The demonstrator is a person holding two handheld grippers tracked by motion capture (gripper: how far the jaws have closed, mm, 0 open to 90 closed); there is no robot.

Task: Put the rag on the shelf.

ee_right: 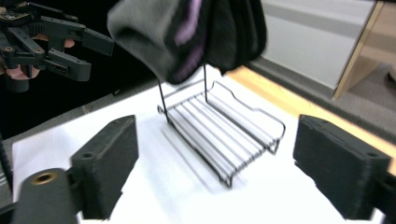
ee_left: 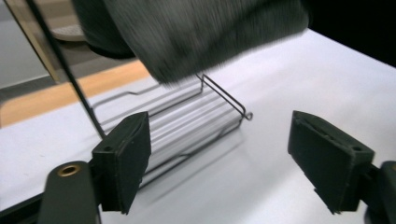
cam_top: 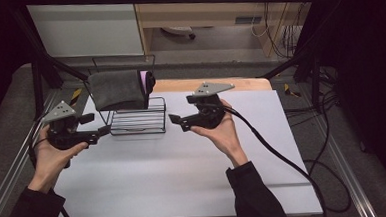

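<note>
Cloth (cam_top: 119, 90) — a dark grey piece with a pink-purple lining showing at its right end — is being carried by the upright frame of a black wire rack (cam_top: 137, 122), at upper centre-left of the high view, draped over the top bar above the ribbed tray. Nothing is being gripped. In the left gripper view the left gripper (ee_left: 219, 163) is being held with its jaws standing wide and only white table (cam_top: 184, 164) between them; the cloth's hem is hanging at the top of that frame. In the right gripper view the right gripper (ee_right: 215, 172) is likewise being shown wide open and empty, with the rack at centre frame.

Risk is being judged as follows: the cloth is looking bunched toward one side, so it is probably being left unevenly balanced — a brush from either gripper, both being kept near the rack at mid-frame, could be enough to drag it off the bar or tip the light wire frame.
</note>
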